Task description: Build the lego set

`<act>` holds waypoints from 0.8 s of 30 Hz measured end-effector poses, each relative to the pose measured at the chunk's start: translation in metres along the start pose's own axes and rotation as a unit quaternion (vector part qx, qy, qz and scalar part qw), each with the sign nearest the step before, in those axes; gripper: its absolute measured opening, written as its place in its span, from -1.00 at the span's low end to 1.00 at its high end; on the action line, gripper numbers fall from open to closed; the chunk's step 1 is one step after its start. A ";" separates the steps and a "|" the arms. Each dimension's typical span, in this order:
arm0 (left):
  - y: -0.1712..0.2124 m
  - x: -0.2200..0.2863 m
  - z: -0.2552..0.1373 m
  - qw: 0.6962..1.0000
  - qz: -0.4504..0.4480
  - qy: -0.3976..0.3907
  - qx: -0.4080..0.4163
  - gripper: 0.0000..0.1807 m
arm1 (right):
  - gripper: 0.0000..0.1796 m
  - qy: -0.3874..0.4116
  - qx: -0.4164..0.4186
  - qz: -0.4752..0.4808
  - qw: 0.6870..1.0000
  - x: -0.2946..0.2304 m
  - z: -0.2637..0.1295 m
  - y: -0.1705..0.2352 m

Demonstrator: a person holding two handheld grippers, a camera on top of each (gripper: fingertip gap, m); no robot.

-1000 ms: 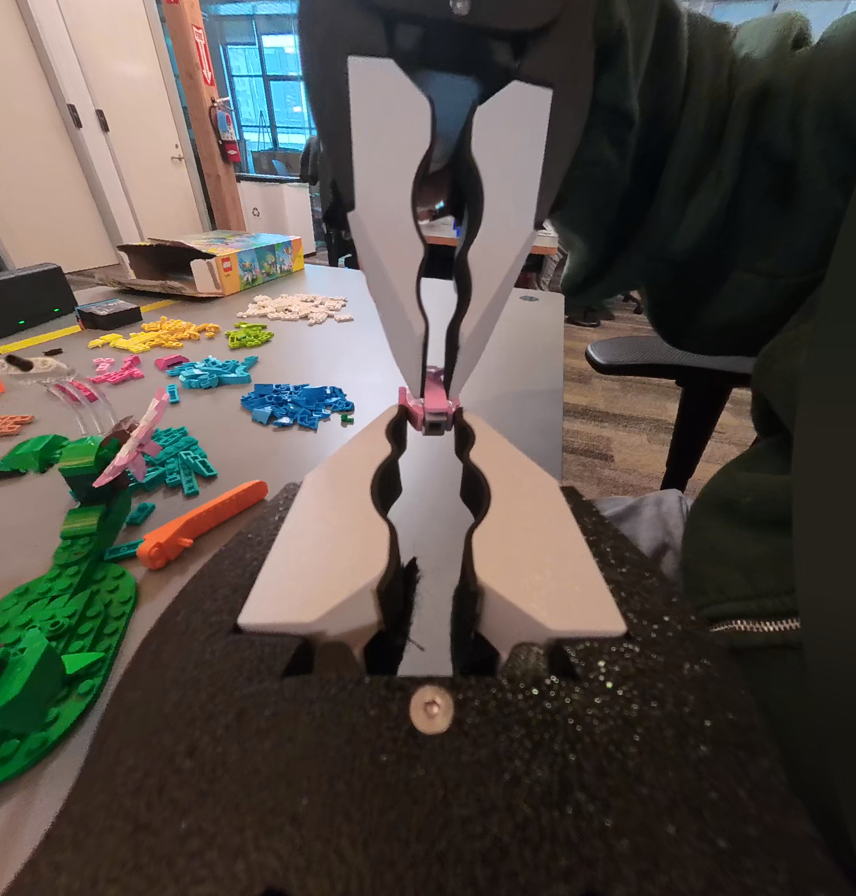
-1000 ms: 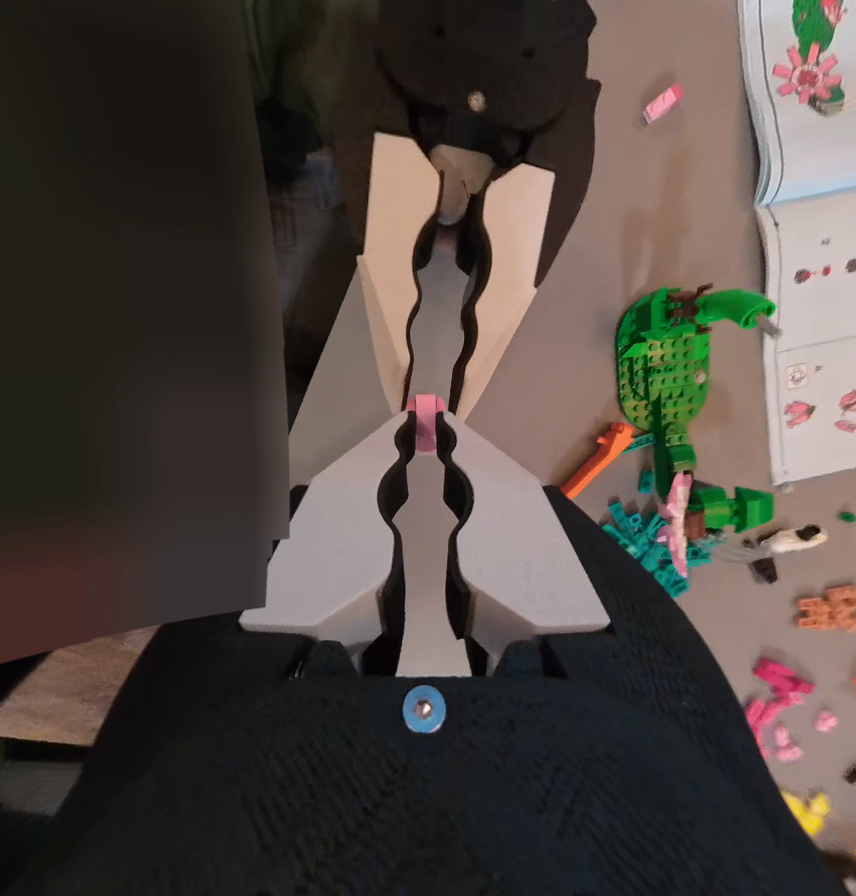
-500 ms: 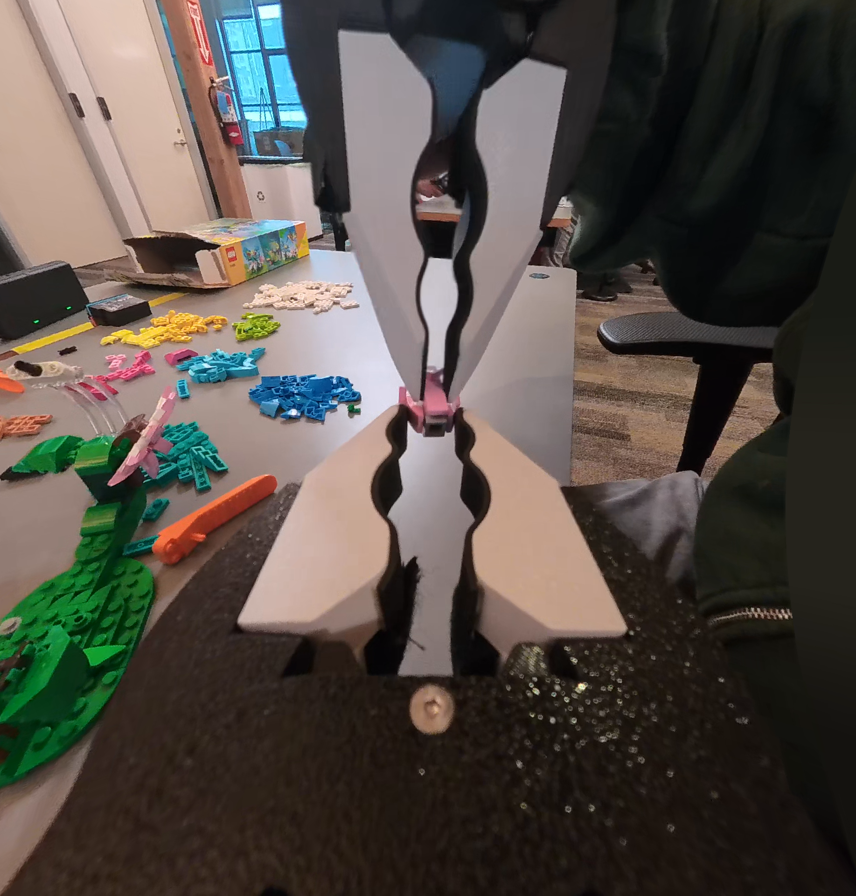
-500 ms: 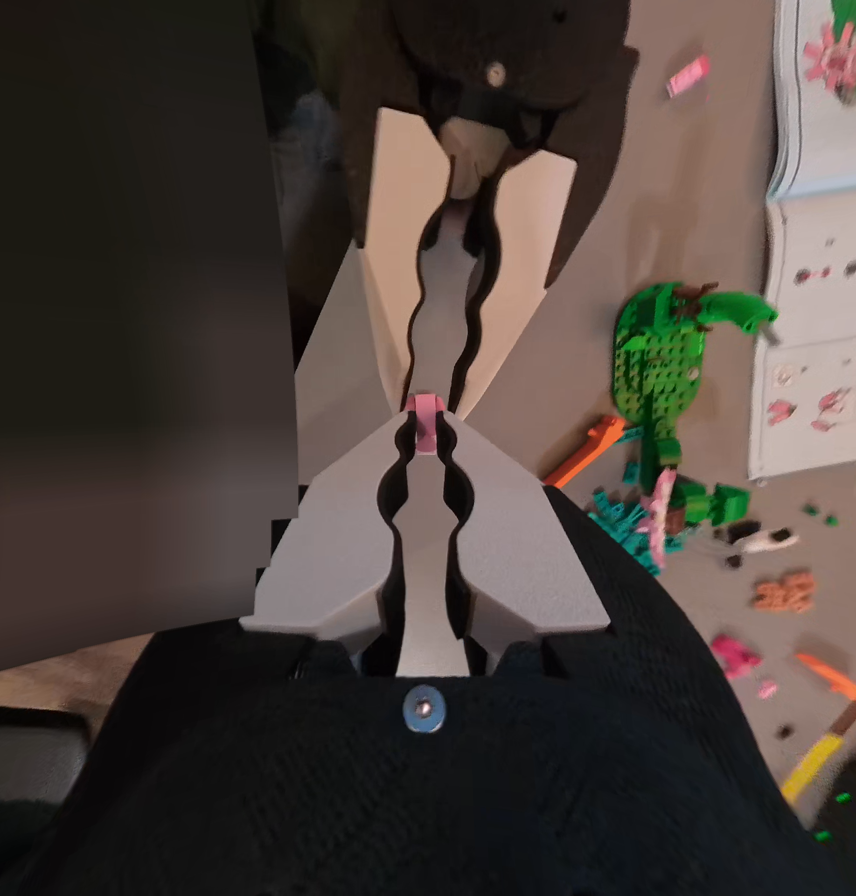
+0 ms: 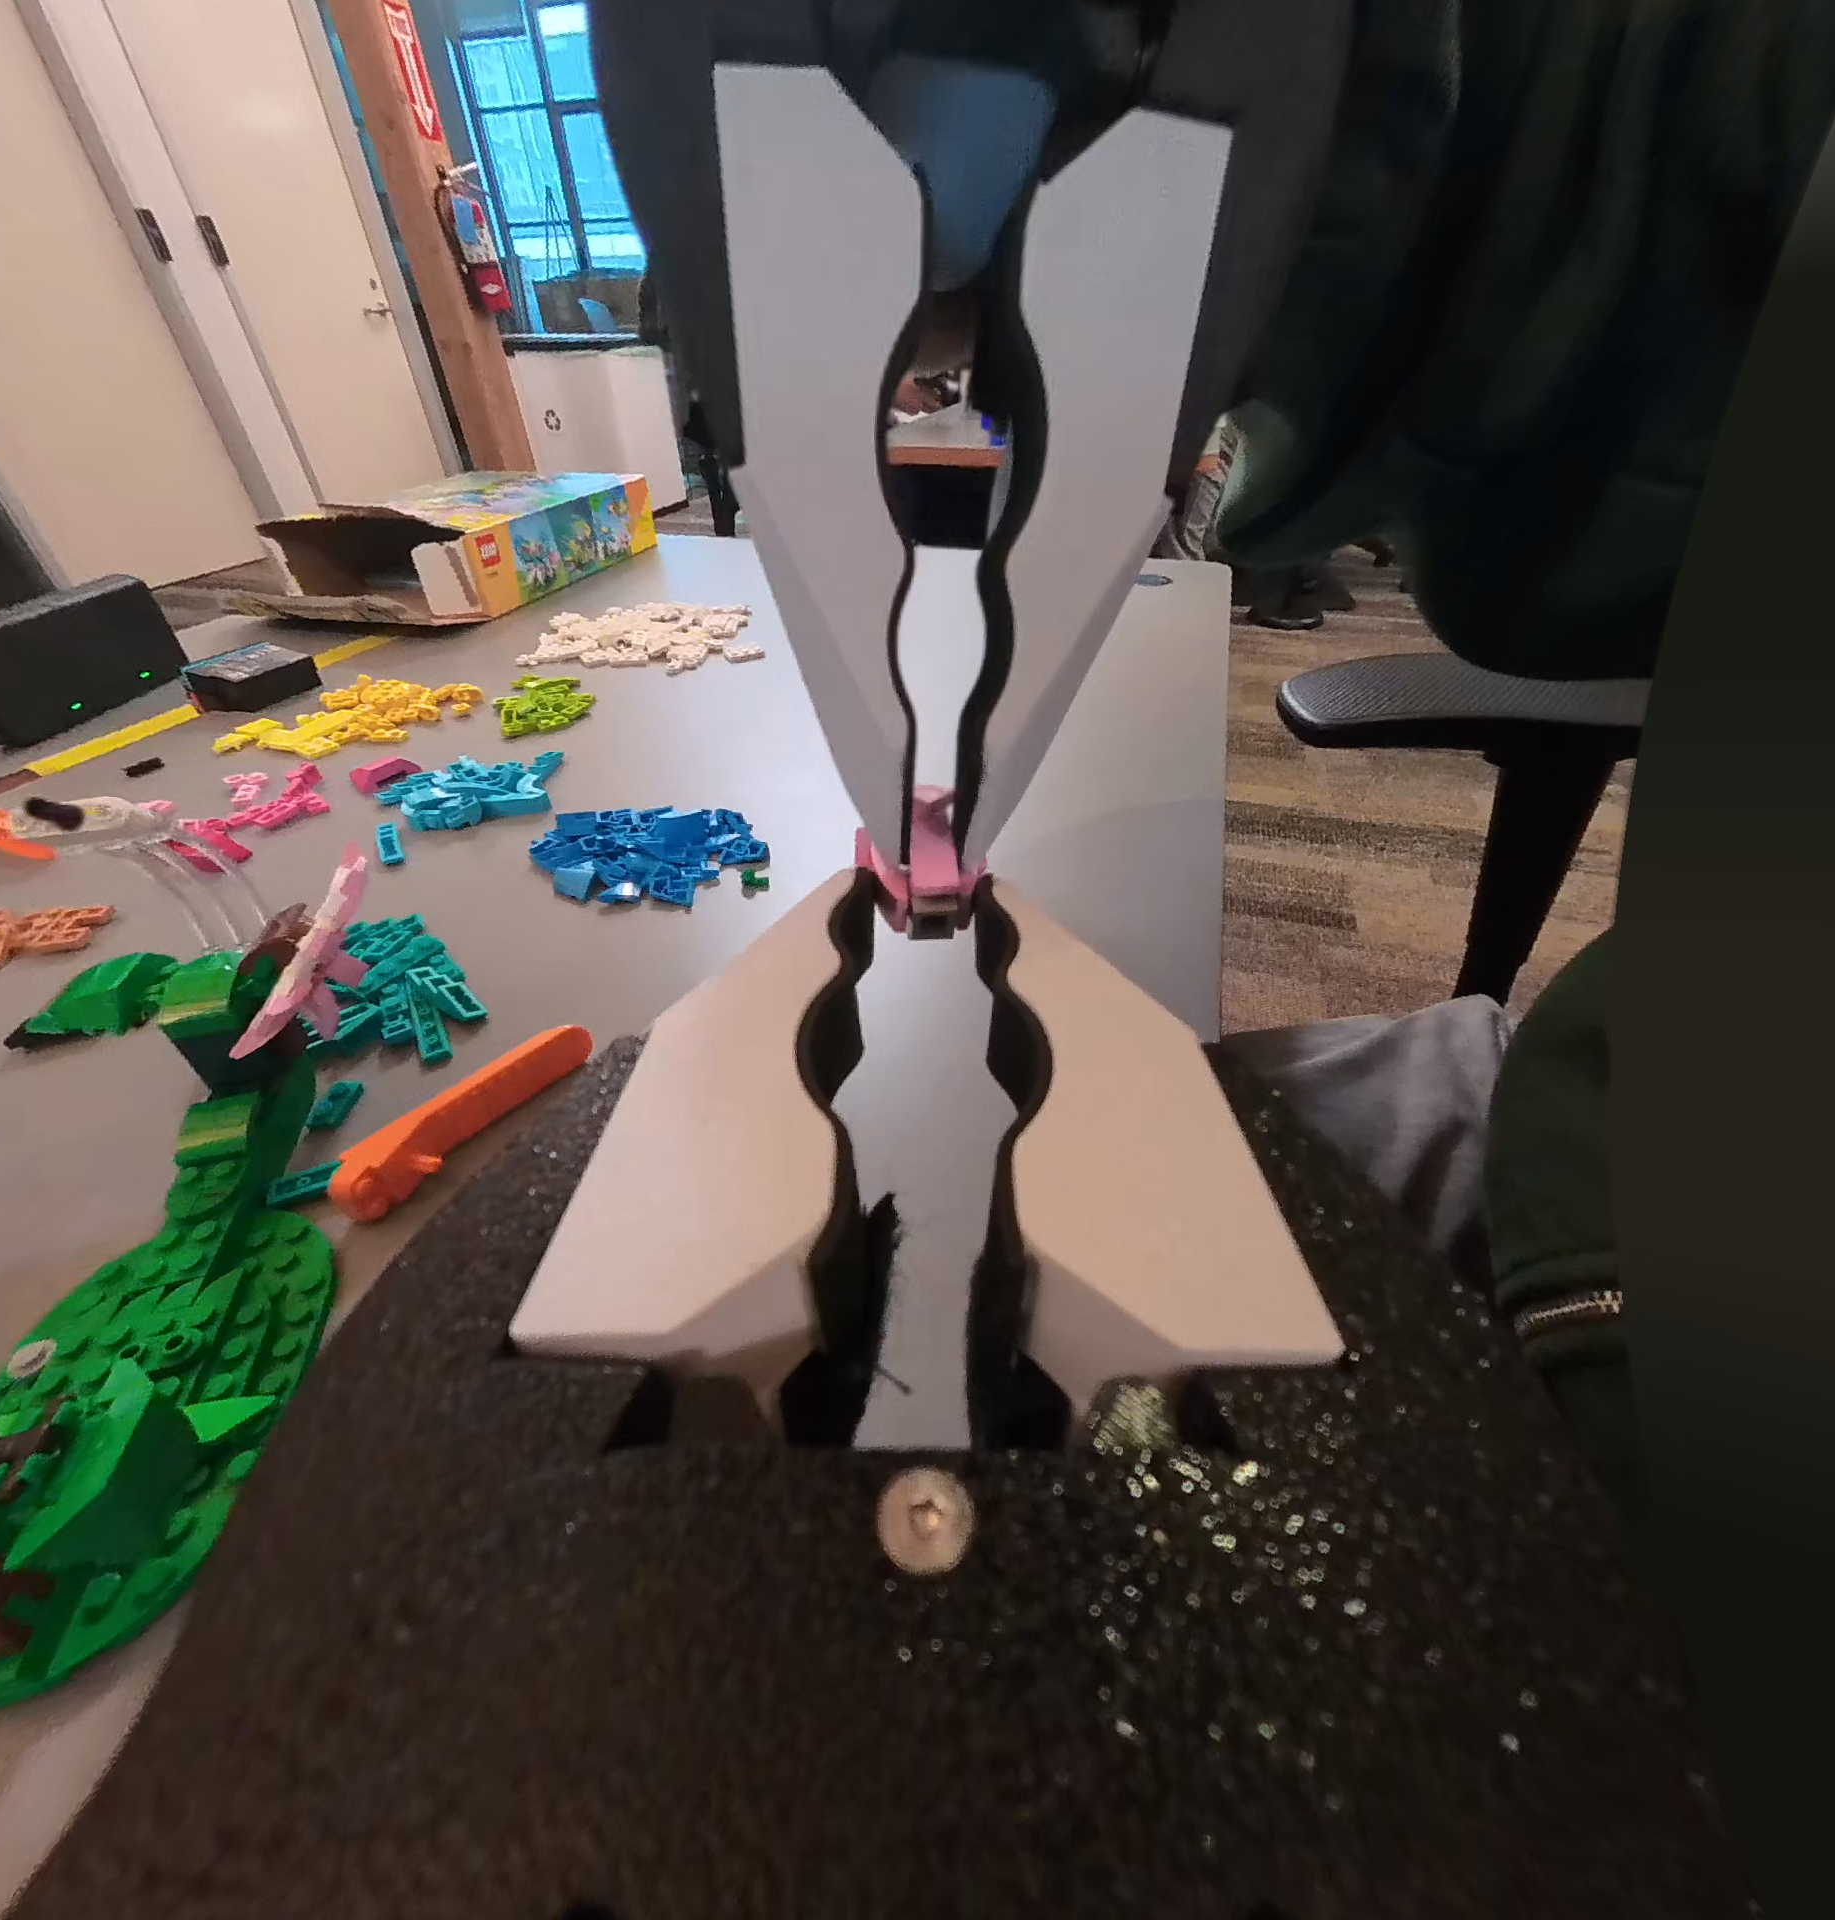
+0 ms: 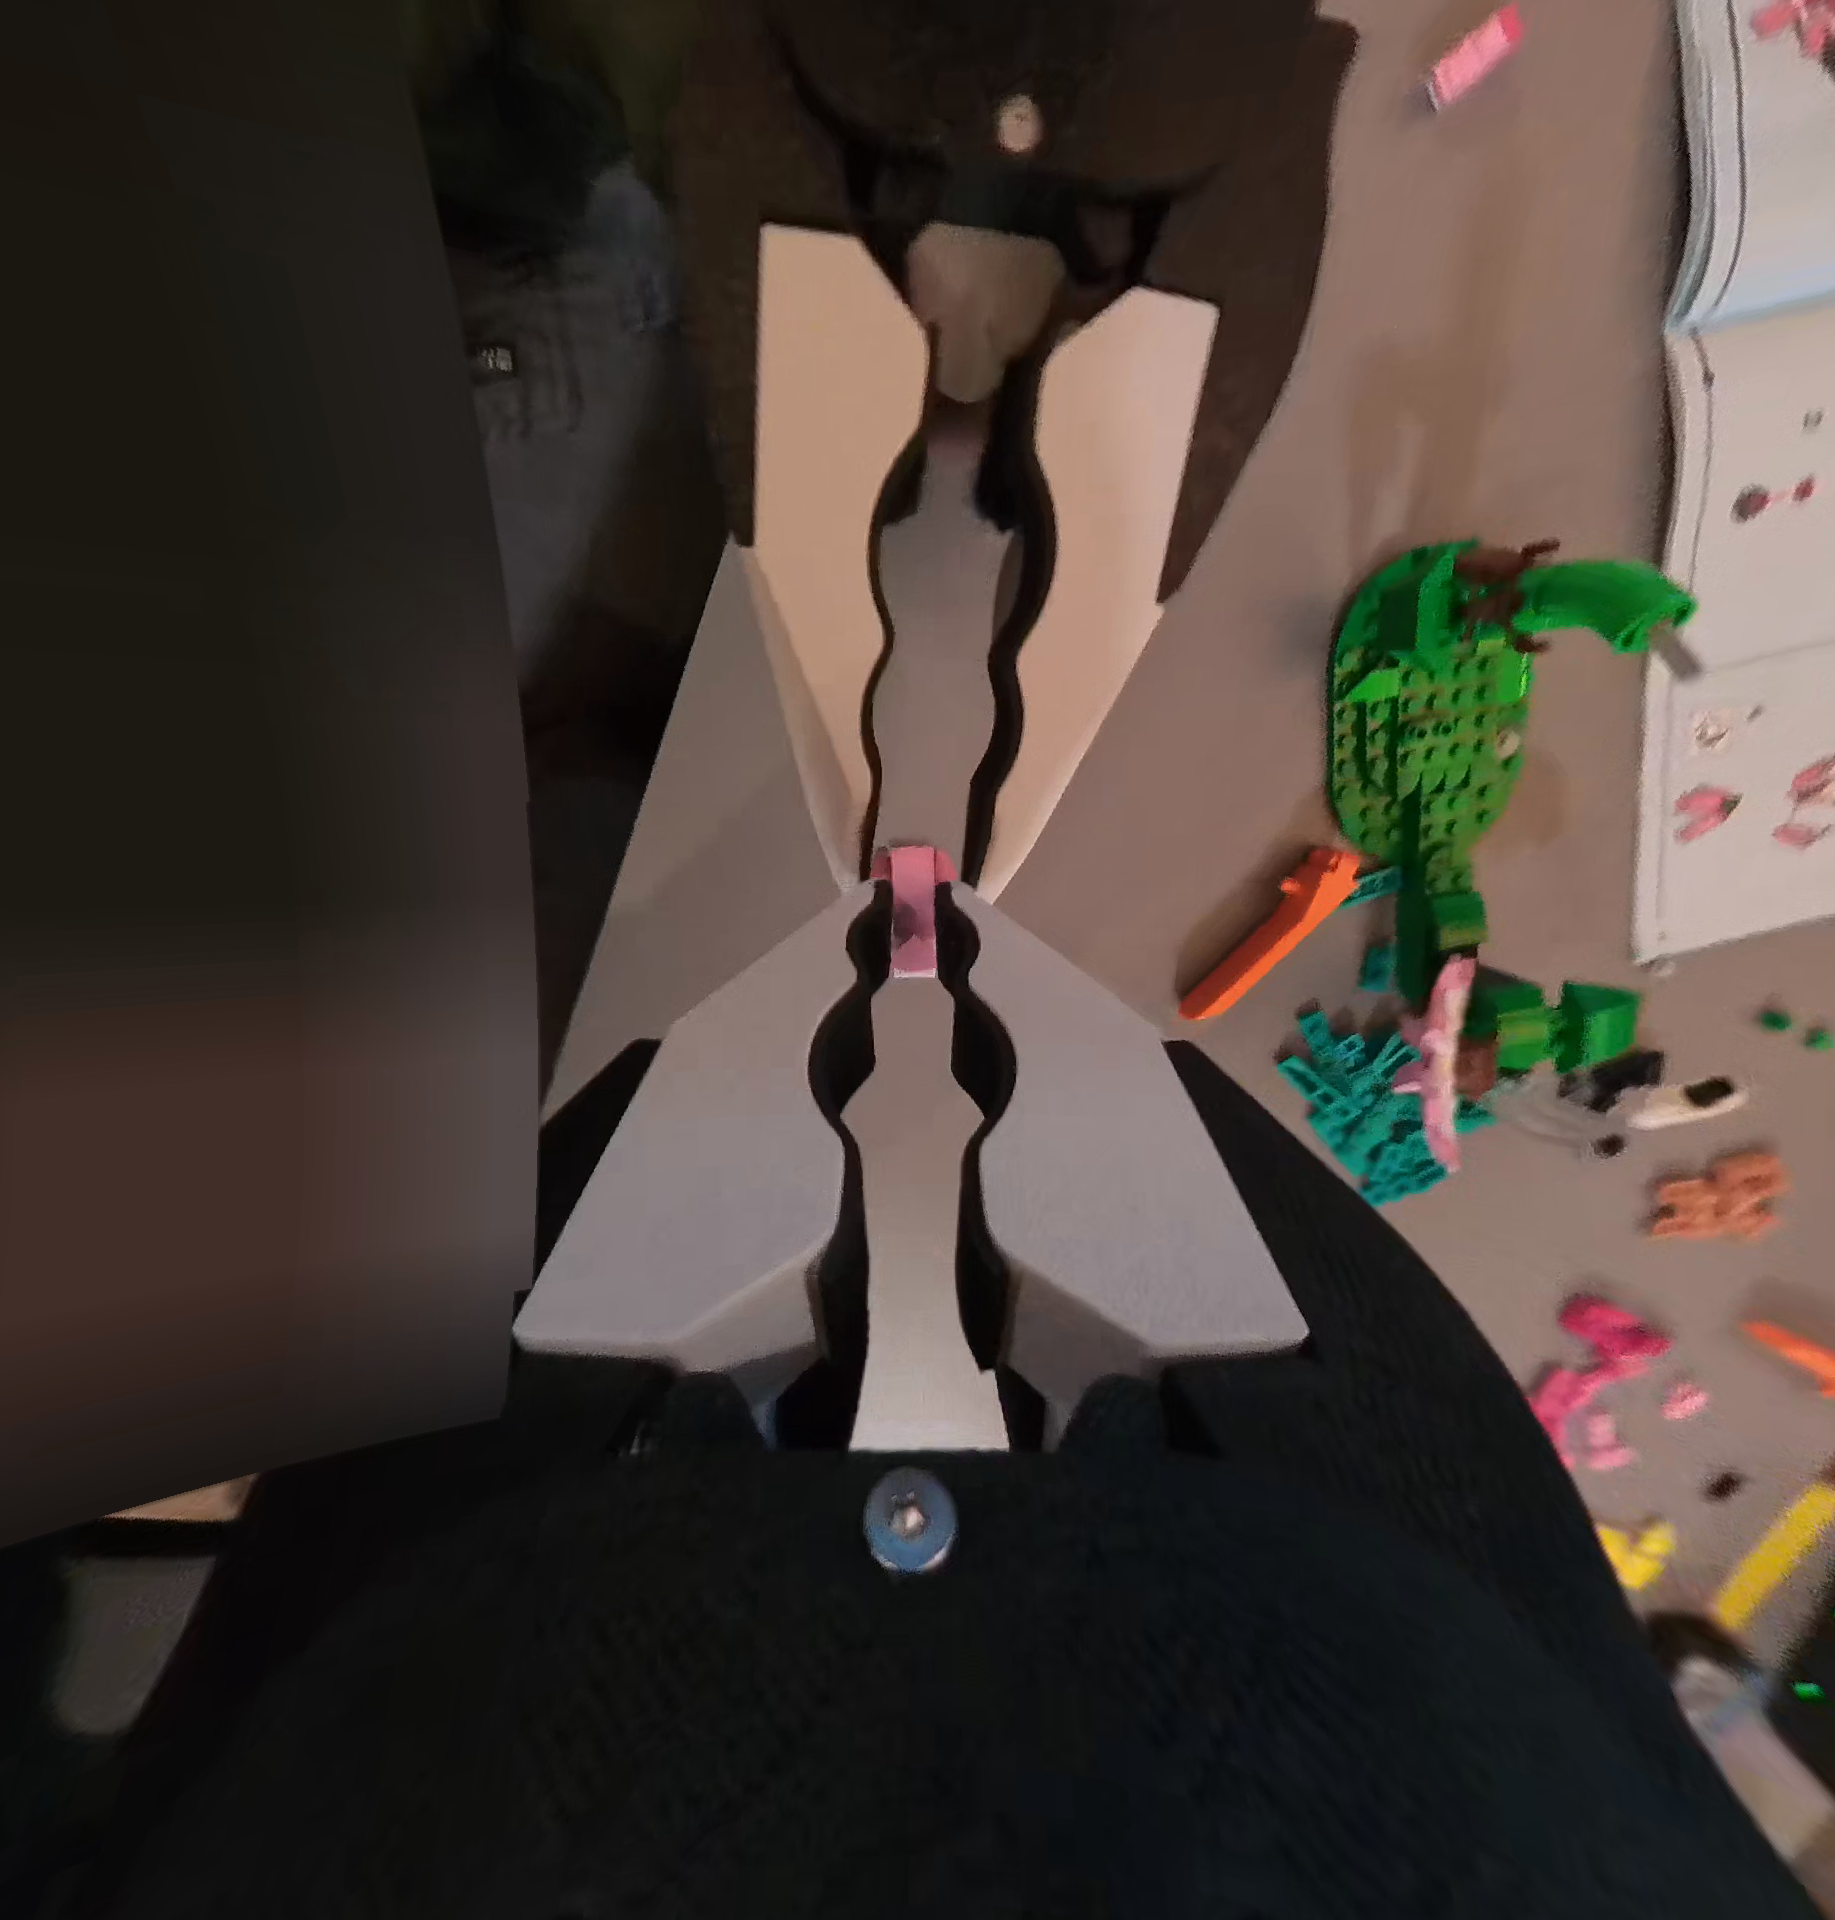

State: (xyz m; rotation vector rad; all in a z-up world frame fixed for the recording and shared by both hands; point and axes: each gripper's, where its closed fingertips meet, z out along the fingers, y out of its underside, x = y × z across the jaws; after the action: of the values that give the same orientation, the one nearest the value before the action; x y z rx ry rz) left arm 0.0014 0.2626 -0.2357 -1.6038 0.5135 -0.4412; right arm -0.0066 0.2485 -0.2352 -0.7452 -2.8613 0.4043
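My two grippers meet tip to tip in the air near the table's edge. My left gripper is shut on a small pink lego piece with a grey underside. My right gripper is shut on a pink piece that touches the left one's. Each gripper shows from above in the other's view. The green lego model with a pink flower stands on the grey table at the left; it also shows in the right wrist view.
Sorted piles of loose bricks lie on the table: blue, teal, yellow, white. An orange brick separator, the set's box, an instruction booklet. An office chair stands at the right. The grippers are tip to tip, or close to it. From the left gripper's tips to the green lego model is close to 15 cm. Look for it in the right wrist view too.
Both grippers have stayed shut, tip to tip, on the pink pieces. The pair has drifted a little, so the table and the model have shifted in both views.
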 end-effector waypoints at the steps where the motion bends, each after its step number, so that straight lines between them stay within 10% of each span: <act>1: -0.001 0.000 0.000 1.000 0.000 0.001 0.001 -0.81 | -0.93 -0.003 0.000 0.011 1.000 0.000 0.000 0.000; 24: 0.006 0.007 0.007 1.000 0.012 0.014 -0.020 -0.81 | -0.91 -0.003 -0.006 0.001 1.000 -0.004 0.004 0.008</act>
State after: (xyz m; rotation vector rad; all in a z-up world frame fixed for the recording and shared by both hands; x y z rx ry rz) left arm 0.0106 0.2641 -0.2429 -1.6309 0.5651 -0.4388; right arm -0.0005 0.2524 -0.2413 -0.7497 -2.8713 0.3895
